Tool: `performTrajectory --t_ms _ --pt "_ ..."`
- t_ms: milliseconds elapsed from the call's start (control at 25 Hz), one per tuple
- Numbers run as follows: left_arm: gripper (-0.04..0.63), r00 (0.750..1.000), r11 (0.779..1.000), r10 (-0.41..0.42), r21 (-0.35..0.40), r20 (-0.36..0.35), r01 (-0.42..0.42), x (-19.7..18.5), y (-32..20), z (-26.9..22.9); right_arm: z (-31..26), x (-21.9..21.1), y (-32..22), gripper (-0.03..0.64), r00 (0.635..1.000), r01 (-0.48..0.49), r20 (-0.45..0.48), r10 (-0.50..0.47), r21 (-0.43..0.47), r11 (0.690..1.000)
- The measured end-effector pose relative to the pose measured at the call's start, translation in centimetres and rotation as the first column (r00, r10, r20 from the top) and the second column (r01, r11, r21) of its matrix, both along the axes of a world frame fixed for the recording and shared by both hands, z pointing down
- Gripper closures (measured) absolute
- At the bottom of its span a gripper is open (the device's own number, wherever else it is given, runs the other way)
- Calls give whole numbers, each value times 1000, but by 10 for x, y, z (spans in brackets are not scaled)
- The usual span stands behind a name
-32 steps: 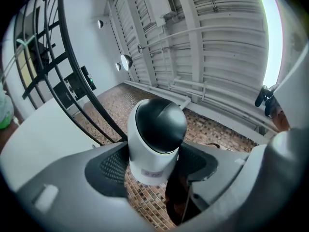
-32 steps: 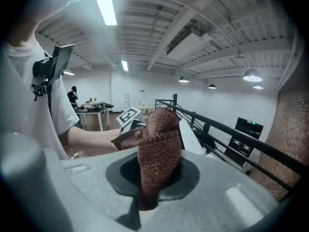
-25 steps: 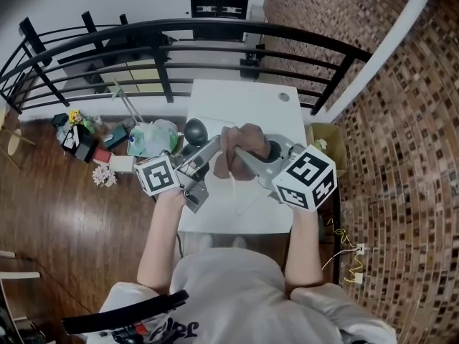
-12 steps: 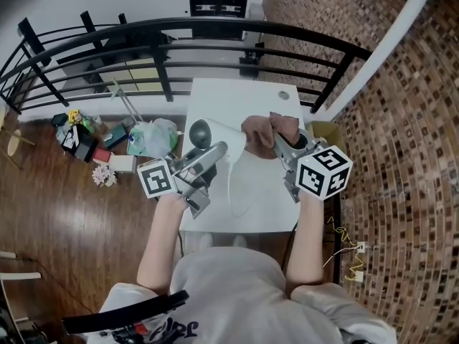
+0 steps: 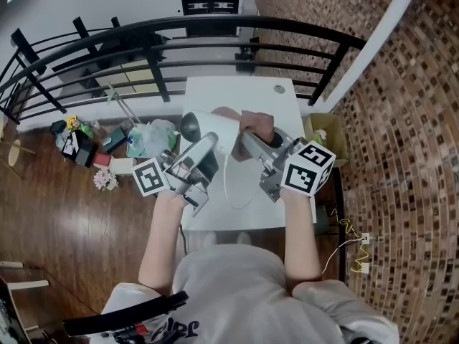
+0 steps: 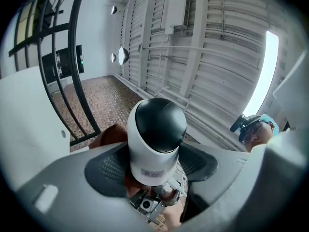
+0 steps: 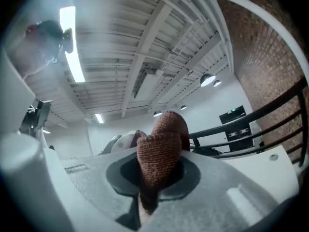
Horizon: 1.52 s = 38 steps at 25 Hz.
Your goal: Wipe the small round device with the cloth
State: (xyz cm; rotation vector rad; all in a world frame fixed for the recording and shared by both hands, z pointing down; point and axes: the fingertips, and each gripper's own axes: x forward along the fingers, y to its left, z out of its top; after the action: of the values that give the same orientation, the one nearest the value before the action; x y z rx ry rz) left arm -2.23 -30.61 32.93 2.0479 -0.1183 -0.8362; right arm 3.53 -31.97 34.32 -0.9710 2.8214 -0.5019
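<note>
Even indoor light, glaring ceiling strips (image 6: 267, 76) in both gripper views (strong fisheye bending, dark vignetted corners).

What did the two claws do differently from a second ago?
The right claw pulled the cloth off the round device, swung away to the right, then came back close beside it. The left claw kept its hold on the device, and the right claw kept its hold on the cloth.
</note>
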Motion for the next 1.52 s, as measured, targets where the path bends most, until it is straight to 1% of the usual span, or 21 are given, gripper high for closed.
performTrajectory --t_ms 80,200,360,440,520,560,600,640,680,720,800,840,880,920,1000,1040,1120,1200,1280,1400,1520 --pt "253 999 1000 -31 -1 18 31 -3 -3 1 1 -7 7 589 999 44 -21 -44 5 999" --pt "253 991 995 -103 18 90 102 -11 -10 5 0 -22 19 588 990 134 -51 -134 4 991" --pt "253 982 986 -166 0 94 166 -23 -20 8 3 -41 32 588 966 241 -96 -239 4 971" --pt "253 977 982 -188 -9 100 190 -29 -24 10 3 -50 45 588 937 327 -138 -321 22 945" --pt "253 975 979 -199 -26 100 202 -35 -28 13 2 -56 64 589 885 445 -177 -430 48 894" --pt "253 977 979 -195 -37 86 199 -38 -28 13 1 -57 70 588 864 484 -185 -468 55 873" --pt "253 980 981 -187 -44 63 190 -41 -27 12 2 -56 71 589 859 496 -178 -481 55 866" --pt "255 984 983 -176 -48 37 178 -43 -25 11 2 -50 67 588 869 481 -160 -468 49 876" --pt "255 987 985 -163 -49 12 163 -44 -23 9 3 -41 58 589 892 440 -135 -432 35 897" --pt "255 989 988 -147 -46 -10 146 -43 -20 6 4 -29 46 589 922 376 -106 -373 14 926" --pt "253 993 994 -109 -31 -37 108 -37 -13 1 9 -5 17 589 977 205 -53 -207 -38 978" --pt "253 995 996 -89 -21 -41 89 -33 -9 -1 11 5 6 589 991 124 -32 -126 -58 991" --pt "253 997 997 -73 -13 -35 73 -27 -6 -2 13 9 -1 589 997 70 -15 -71 -68 995" --pt "253 998 998 -64 -8 -18 64 -21 -3 -1 13 8 -4 589 999 50 1 -50 -69 996" --pt "254 997 997 -69 -17 28 70 -13 -3 7 12 -7 2 588 996 84 21 -83 -56 995" --pt "253 996 996 -78 -36 32 79 -12 -5 11 12 -15 5 588 994 105 21 -104 -49 993" --pt "255 995 991 -93 -95 -21 91 -17 -10 14 17 -28 12 588 990 143 4 -143 -41 989" --pt "255 991 985 -108 -140 -76 97 -24 -13 15 23 -40 24 589 978 207 -7 -207 -49 977" --pt "254 989 981 -126 -158 -79 112 -28 -17 17 29 -49 34 589 964 266 -16 -267 -55 962" --pt "255 985 975 -166 -157 -38 158 -35 -25 22 28 -61 50 589 932 353 -62 -356 -51 934" --pt "255 978 971 -204 -123 36 206 -40 -31 31 21 -69 64 589 901 426 -72 -427 -33 904"
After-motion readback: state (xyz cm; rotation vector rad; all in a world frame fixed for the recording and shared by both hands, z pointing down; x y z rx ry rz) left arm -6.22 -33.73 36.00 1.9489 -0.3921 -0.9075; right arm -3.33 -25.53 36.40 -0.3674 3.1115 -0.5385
